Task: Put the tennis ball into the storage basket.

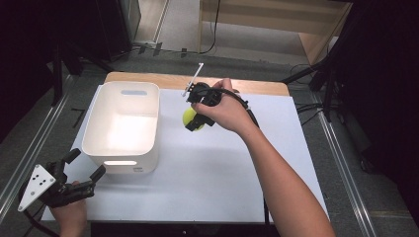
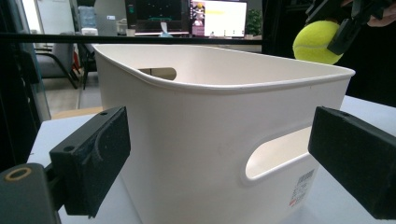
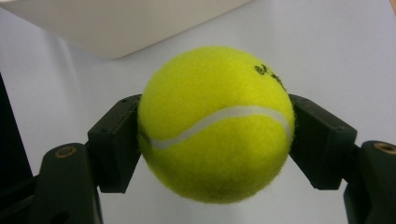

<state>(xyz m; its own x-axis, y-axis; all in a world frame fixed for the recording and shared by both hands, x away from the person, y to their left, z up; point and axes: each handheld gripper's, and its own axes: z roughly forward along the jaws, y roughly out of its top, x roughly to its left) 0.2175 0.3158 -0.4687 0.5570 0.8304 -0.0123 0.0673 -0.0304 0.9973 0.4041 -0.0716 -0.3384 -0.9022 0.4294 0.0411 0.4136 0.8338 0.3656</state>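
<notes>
A yellow tennis ball [image 1: 191, 120] is hanging above the white table [image 1: 237, 163], just right of the white bin [image 1: 123, 143], pinched at its sides by the right gripper [image 1: 195, 121]. The bin's open top is lying to the ball's left, the likely way to carry it. The left gripper [image 1: 81, 174] is waiting near the bin's front corner, jaws wide and holding nothing.

left gripper [image 2: 219, 163] gapes before the white bin [image 2: 205, 116]; tennis ball [image 2: 315, 42] held beyond it.
</notes>
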